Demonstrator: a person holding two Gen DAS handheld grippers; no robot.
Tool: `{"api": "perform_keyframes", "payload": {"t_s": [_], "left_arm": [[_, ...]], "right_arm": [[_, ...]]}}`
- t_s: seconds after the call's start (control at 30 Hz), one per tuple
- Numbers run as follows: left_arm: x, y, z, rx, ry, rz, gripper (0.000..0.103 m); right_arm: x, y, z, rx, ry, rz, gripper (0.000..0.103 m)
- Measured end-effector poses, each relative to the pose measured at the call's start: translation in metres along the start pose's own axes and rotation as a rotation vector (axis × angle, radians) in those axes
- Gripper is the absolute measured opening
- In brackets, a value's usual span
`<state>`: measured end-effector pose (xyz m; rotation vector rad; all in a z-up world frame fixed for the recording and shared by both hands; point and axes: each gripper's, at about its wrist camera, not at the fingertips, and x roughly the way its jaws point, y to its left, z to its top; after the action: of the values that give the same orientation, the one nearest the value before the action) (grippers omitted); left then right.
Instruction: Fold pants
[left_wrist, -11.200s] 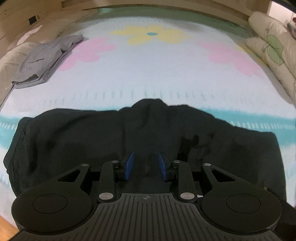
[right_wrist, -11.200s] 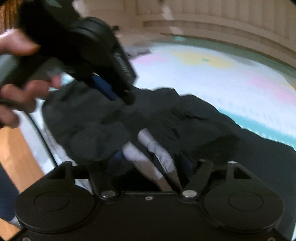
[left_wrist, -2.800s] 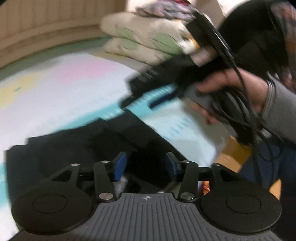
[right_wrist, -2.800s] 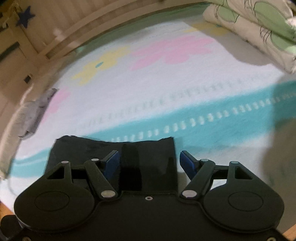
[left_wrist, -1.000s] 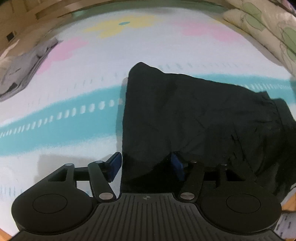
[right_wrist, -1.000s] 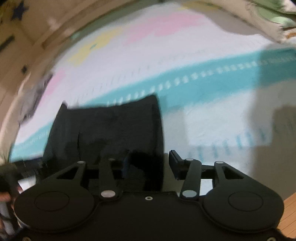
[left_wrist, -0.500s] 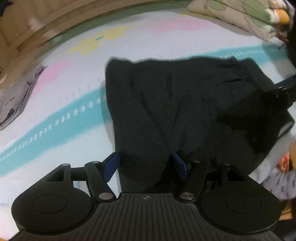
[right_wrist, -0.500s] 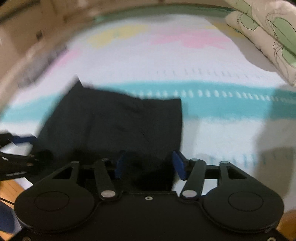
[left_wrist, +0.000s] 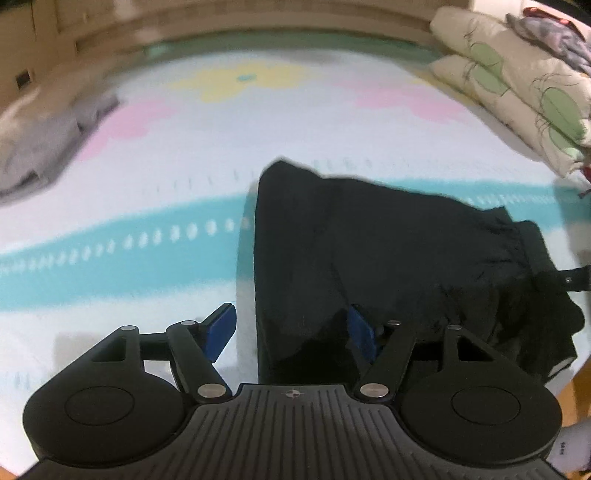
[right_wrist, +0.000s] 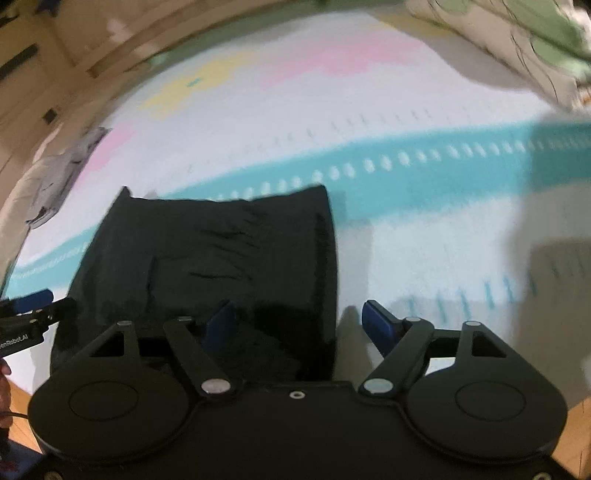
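The black pants (left_wrist: 388, 258) lie folded into a flat rectangle on the flowered play mat (left_wrist: 147, 206). My left gripper (left_wrist: 291, 330) is open over their near left corner. The cloth's left edge runs between the blue pads (left_wrist: 221, 326), which do not press on it. In the right wrist view the pants (right_wrist: 221, 251) lie ahead, and my right gripper (right_wrist: 301, 326) straddles their near right edge. Its jaws are opening, one pad over the cloth and the other over bare mat. Each view catches the other gripper at the pants' far side (left_wrist: 565, 278) (right_wrist: 29, 314).
A grey garment (left_wrist: 48, 147) lies at the mat's far left. Folded floral quilts (left_wrist: 517, 92) are stacked at the far right. A teal dotted band (right_wrist: 443, 158) crosses the mat behind the pants. Wood floor (right_wrist: 576, 424) shows at the mat's near edge.
My right gripper's jaws have spread wider around the pants' right edge. Both views have swung a little. The pants stay flat on the mat.
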<state>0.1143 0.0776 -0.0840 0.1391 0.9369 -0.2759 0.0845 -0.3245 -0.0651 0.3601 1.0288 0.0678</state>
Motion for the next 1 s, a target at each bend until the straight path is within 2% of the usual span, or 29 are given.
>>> {"api": "perform_keyframes", "payload": {"t_s": [0.07,0.17,0.37,0.47,0.57,0.73,1.0], "left_arm": [[0.006,0.000,-0.008,-0.008,0.019,-0.006,0.065],[0.014,0.001,-0.005,-0.021,0.034,-0.028,0.070],[0.018,0.000,0.000,-0.056,0.043,-0.041,0.072],[0.025,-0.002,0.002,-0.066,0.054,-0.054,0.076],[0.032,-0.001,0.002,-0.098,0.065,-0.082,0.087],[0.038,-0.010,0.003,-0.059,0.061,-0.086,0.097],[0.041,-0.013,0.007,-0.053,0.063,-0.090,0.098]], "right_arm": [[0.006,-0.006,-0.001,0.031,0.027,0.011,0.079],[0.013,-0.011,-0.005,0.078,0.058,0.039,0.082],[0.018,-0.004,-0.005,0.043,0.050,0.045,0.090],[0.020,0.002,-0.004,0.013,0.046,0.050,0.091],[0.022,0.003,-0.004,0.010,0.040,0.074,0.092],[0.022,0.000,-0.003,0.035,0.033,0.110,0.093],[0.022,-0.010,-0.003,0.092,0.020,0.218,0.093]]}}
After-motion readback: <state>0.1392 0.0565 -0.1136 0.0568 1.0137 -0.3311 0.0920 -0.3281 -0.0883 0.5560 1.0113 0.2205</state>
